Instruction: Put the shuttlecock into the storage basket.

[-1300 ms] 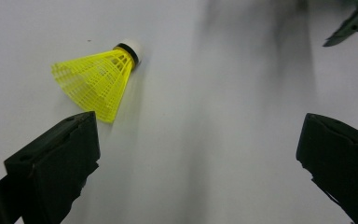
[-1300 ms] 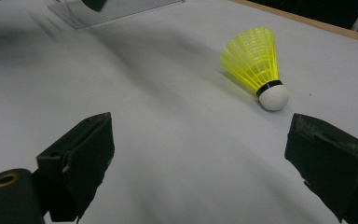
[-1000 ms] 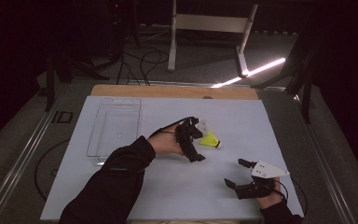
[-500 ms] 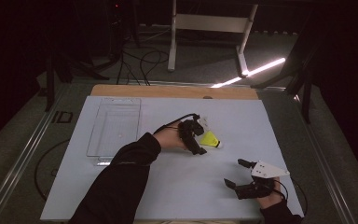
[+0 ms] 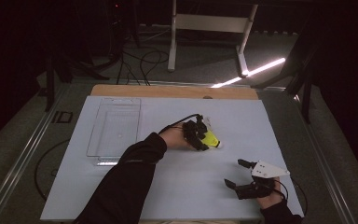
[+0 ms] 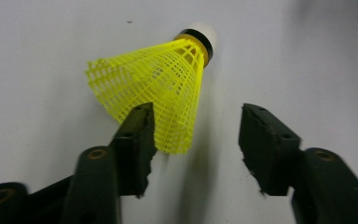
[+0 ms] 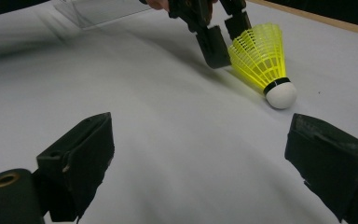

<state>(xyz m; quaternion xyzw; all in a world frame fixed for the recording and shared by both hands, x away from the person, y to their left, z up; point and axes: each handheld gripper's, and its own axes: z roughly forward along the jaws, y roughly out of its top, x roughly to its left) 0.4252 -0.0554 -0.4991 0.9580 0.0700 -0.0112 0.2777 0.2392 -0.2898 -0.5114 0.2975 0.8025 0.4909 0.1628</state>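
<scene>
Yellow shuttlecock (image 6: 161, 91): lying on its side mid-table; left gripper (image 6: 196, 135) jaws half-spread, just been closing around skirt edge for pickup, not yet pinching; right gripper (image 5: 239, 173) idling open, near right

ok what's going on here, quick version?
A person works at a white table with a gripper in each hand. The left gripper has come down over a yellow shuttlecock lying on its side, and its jaws have just been closing; the skirt sits between them, one jaw at the mesh, the other still clear. The right gripper waits open nearby. A clear tray lies to the left.
</scene>
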